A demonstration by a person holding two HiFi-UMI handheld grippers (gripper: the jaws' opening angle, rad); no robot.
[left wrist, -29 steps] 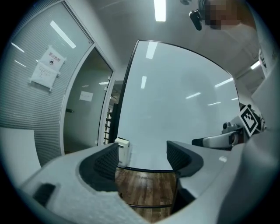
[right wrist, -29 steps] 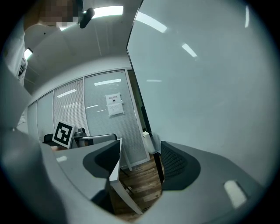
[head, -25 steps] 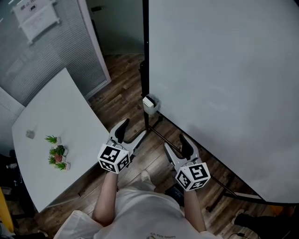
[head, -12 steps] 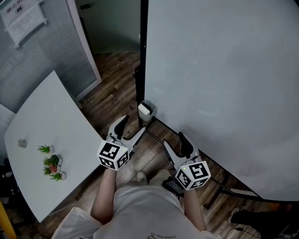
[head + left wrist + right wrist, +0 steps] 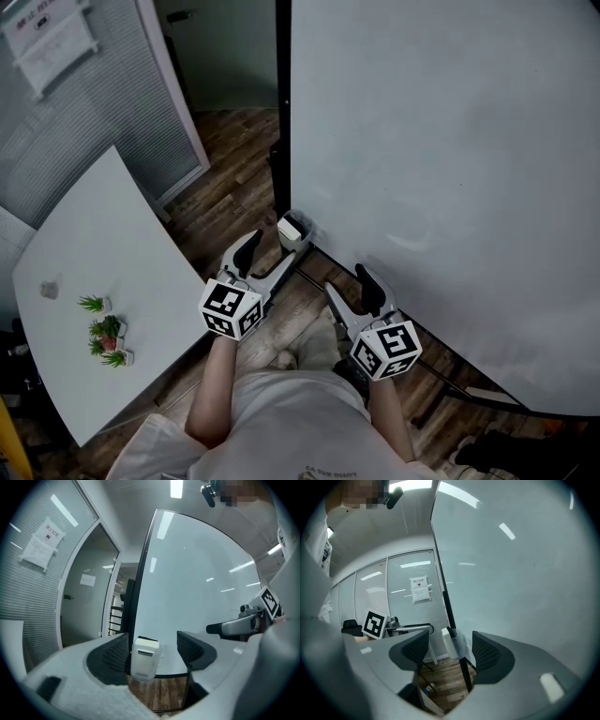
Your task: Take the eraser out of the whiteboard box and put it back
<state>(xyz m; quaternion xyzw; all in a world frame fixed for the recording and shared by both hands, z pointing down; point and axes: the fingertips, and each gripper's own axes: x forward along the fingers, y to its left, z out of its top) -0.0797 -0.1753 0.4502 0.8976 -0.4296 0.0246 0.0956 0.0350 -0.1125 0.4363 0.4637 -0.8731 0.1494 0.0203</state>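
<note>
A small white whiteboard box [image 5: 293, 230] hangs at the lower left corner of the big whiteboard [image 5: 441, 169]. In the left gripper view the box [image 5: 144, 660] shows a dark strip at its top, likely the eraser [image 5: 146, 640]. My left gripper [image 5: 267, 255] is open and level, its tips just short of the box, nothing between the pads. In the right gripper view the box [image 5: 458, 646] sits farther ahead. My right gripper [image 5: 349, 292] is open and empty, lower right of the box.
A white table [image 5: 103, 244] with small potted plants [image 5: 105, 337] stands at the left. The whiteboard's black post [image 5: 281, 112] and stand legs [image 5: 323, 272] run over the wooden floor. A glass wall with blinds [image 5: 84, 103] is behind.
Both grippers have moved forward toward the whiteboard's corner; the box now lies closer to the left gripper's tips. Both stay open.
</note>
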